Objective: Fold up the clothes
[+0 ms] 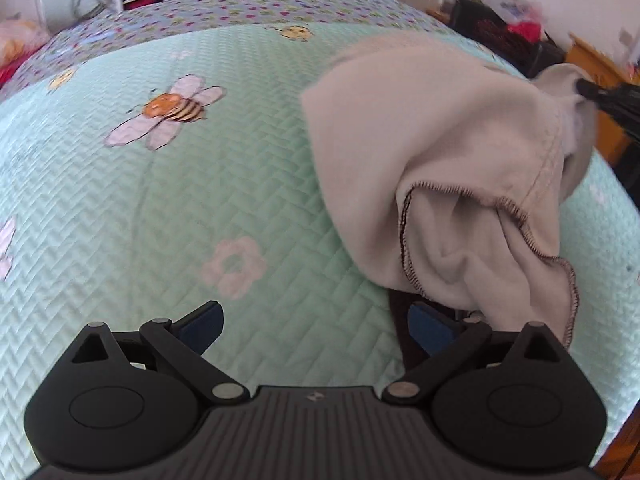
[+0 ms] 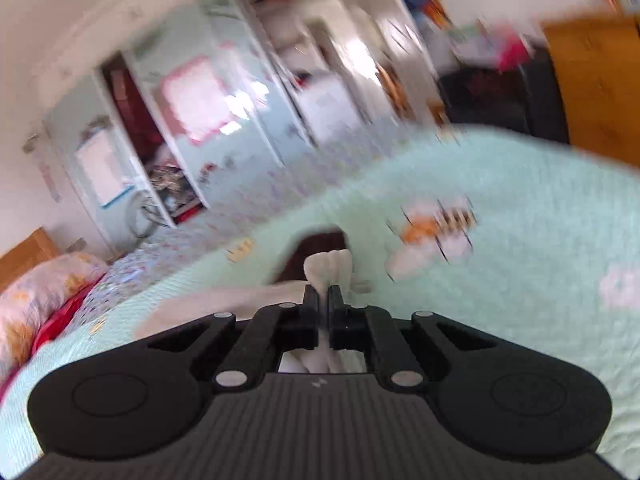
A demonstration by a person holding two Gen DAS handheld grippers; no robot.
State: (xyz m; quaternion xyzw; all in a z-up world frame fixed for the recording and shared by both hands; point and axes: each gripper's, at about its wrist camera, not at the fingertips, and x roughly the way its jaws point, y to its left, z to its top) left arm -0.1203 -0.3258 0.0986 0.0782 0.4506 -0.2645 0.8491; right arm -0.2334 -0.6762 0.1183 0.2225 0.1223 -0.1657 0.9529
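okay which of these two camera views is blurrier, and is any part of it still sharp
Right wrist view: heavy motion smear across the wardrobe and bedspread; only the right claw, shut on the cream garment, stays crisp. Left wrist view: mostly sharp, slightly soft on the garment, edges fisheye-bent.

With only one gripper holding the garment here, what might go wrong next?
1. The right gripper pinches only a small bunch of the cream fleece garment; its hanging weight may pull it free.
2. The left gripper is open and empty, and the garment droops bunched over its right finger, so closing now may catch a random fold instead of an edge.
3. The right wrist view is motion-blurred; a fast swing may drag the garment across the quilt.
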